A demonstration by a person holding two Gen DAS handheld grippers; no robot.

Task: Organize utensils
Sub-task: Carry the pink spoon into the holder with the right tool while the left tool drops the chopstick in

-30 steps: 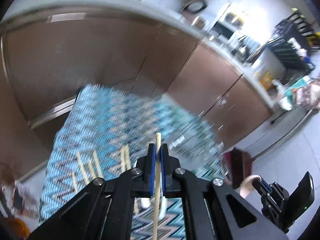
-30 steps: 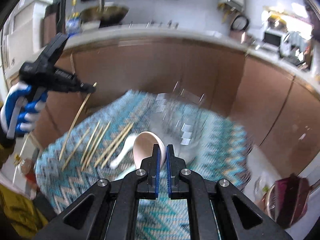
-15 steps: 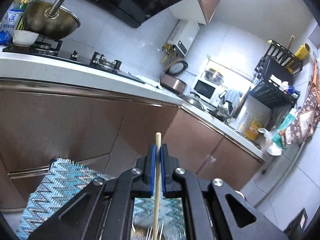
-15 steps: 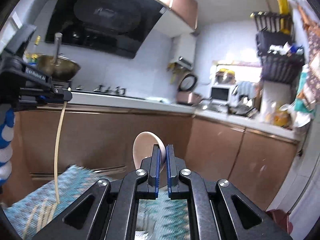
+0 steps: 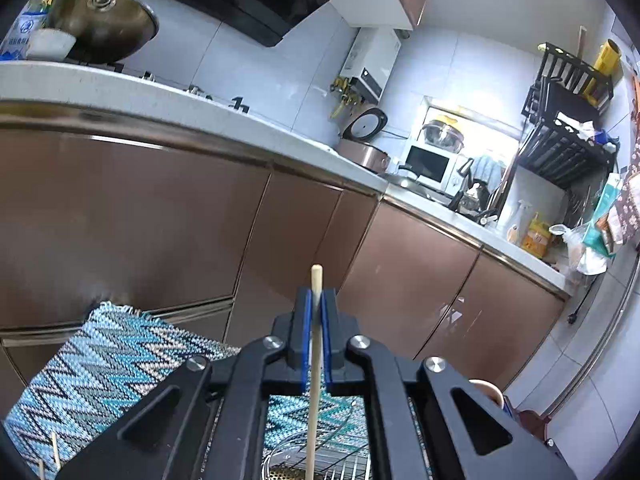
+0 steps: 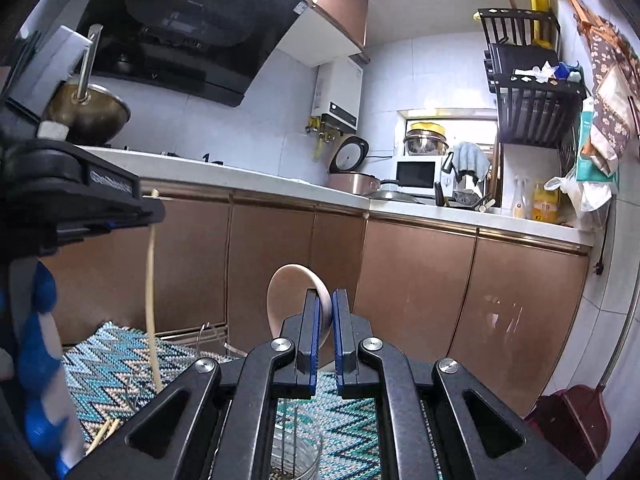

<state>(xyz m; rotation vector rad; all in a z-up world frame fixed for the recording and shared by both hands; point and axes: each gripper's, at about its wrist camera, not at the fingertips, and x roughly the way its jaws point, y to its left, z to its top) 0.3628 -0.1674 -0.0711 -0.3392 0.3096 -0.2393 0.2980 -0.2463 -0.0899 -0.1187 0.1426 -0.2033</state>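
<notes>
While loose chopsticks (image 6: 105, 436) lie on the zigzag cloth (image 5: 100, 368) at our 8 o'clock, we judge the sorting only partly done: our left gripper (image 5: 315, 312) pinches one chopstick (image 5: 314, 380) upright between its jaws, tip poking out at 12 o'clock, lower end over a clear holder (image 6: 298, 454); our right gripper (image 6: 326, 312) clamps a pale spoon (image 6: 290, 296), bowl raised at 11 o'clock, neither yet dropped in

Bright, sharp frames w/ window (image 6: 444, 136) glare, fisheye warp + dark vignette at edges.
</notes>
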